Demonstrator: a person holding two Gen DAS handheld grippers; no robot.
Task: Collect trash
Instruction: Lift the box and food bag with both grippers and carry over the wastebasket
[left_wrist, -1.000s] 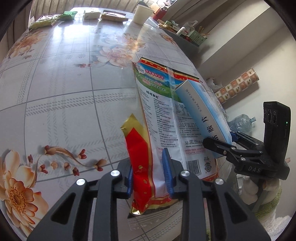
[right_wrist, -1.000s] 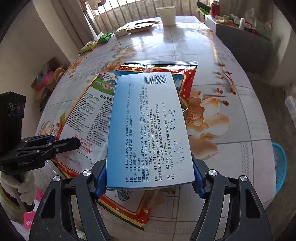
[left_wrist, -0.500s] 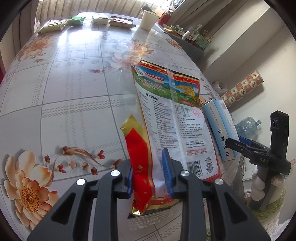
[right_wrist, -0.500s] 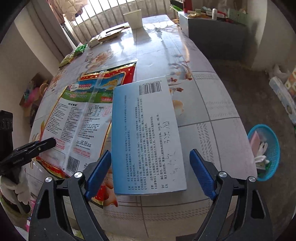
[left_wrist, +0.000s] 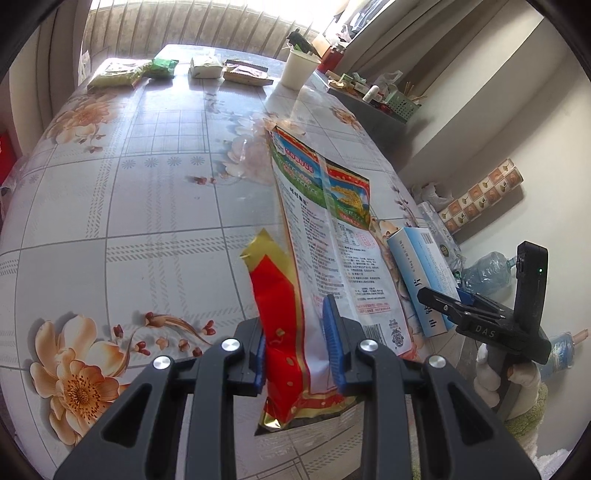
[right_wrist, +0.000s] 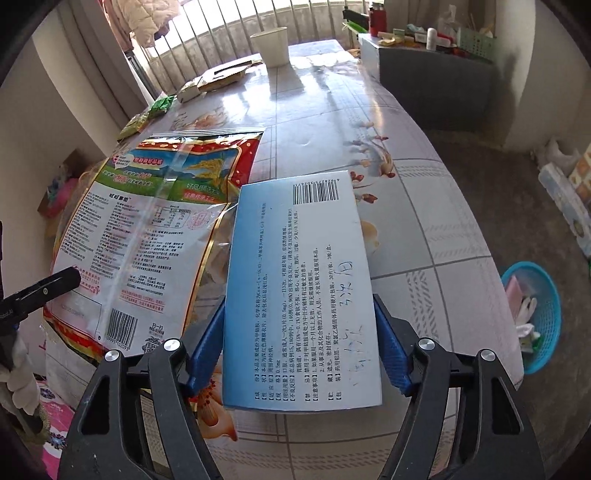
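The floral worktop (left_wrist: 147, 206) carries a paper cup (left_wrist: 298, 69) and small packets at its far end. Above its near edge, the left gripper (left_wrist: 297, 347) clenches its jaws on a large snack bag (left_wrist: 332, 240). Beside it, the right gripper (right_wrist: 297, 347) is closing its jaws around a blue medicine box (right_wrist: 299, 295), pads touching its sides.

My blue pads (right_wrist: 207, 343) flank a pale-blue medicine box (right_wrist: 299, 295); red-gold-green snack bag (left_wrist: 325, 236); peach-flowered grey-grid tablecloth (left_wrist: 129, 206); turquoise basket (right_wrist: 546, 306) lower right.
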